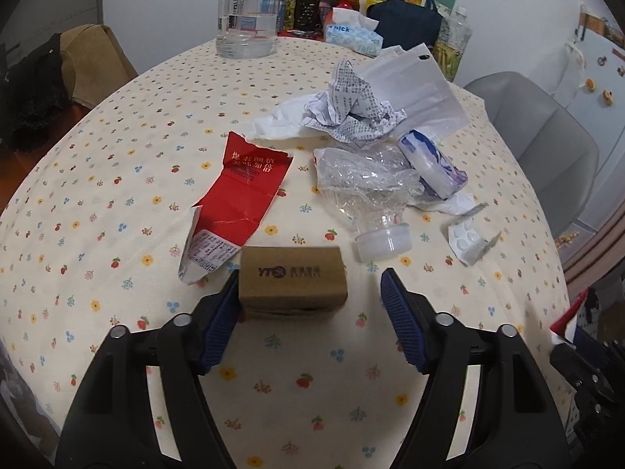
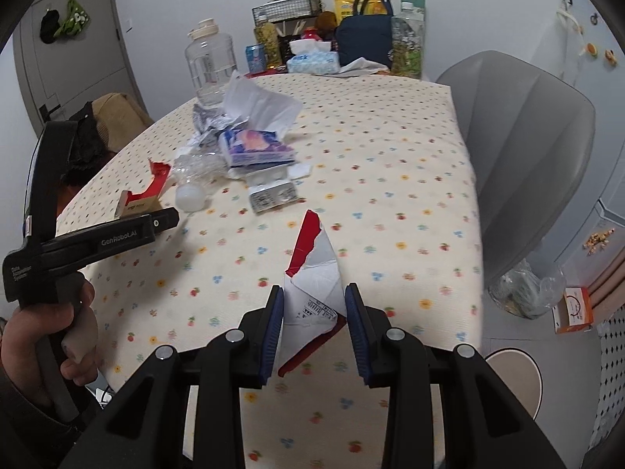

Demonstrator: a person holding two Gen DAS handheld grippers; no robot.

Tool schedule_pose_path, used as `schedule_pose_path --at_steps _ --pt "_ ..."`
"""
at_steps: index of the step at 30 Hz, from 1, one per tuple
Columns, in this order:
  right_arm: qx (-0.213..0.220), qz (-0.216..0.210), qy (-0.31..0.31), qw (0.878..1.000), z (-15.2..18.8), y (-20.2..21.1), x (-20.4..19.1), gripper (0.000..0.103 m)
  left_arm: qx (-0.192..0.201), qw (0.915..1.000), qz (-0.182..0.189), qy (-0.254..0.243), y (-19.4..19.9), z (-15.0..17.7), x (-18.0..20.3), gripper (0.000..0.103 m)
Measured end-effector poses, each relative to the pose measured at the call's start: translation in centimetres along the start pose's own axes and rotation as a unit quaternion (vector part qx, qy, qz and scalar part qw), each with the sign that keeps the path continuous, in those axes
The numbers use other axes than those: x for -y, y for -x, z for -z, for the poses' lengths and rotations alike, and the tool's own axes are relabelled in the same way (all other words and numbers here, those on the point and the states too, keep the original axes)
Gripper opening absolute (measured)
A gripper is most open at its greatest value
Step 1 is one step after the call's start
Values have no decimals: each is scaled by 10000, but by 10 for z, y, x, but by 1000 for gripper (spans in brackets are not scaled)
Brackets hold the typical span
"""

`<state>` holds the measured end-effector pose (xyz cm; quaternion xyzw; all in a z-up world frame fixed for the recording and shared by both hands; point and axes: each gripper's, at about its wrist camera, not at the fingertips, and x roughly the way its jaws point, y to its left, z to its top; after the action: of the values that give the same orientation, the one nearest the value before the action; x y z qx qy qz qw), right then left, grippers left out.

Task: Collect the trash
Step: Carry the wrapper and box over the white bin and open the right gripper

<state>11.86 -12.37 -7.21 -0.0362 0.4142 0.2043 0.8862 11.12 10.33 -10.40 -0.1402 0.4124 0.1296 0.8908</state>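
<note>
Floral tablecloth [image 1: 117, 203] strewn with trash. Left gripper [image 1: 310, 293] open around cardboard box [image 1: 293, 277], likely to nudge it askew; right gripper [image 2: 314, 308] clamping torn red-and-white wrapper [image 2: 312, 273], liable to slip.

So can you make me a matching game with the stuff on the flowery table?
Things:
1. small cardboard box
2. torn red and white scrap
3. big clear water jug
4. crushed plastic bottle

Places:
A. standing at the far end of the table
B. gripped in the right tool
C. lying on its side, cap end toward the near edge
D. between the pads of the left tool, touching one pad only

Pairs: 1-D, 2-B, 3-A, 4-C
</note>
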Motion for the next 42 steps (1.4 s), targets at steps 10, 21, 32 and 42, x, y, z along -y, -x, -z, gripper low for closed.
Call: schedule_pose_path --at_steps 10,21,32,42 --pt "249 302 -340 9987 -1 22 36 32 206 9994 271 -87 26 -1 16 48" --pt "622 872 -859 9905 -1 58 94 33 561 9912 813 -885 59 -2 89 48" --pt "668 1369 -1513 9767 23 77 164 33 483 9784 1286 -1544 56 4 167 48" --pt "570 1656 -2011 9638 54 77 219 33 210 9672 1523 -2022 37 14 234 48"
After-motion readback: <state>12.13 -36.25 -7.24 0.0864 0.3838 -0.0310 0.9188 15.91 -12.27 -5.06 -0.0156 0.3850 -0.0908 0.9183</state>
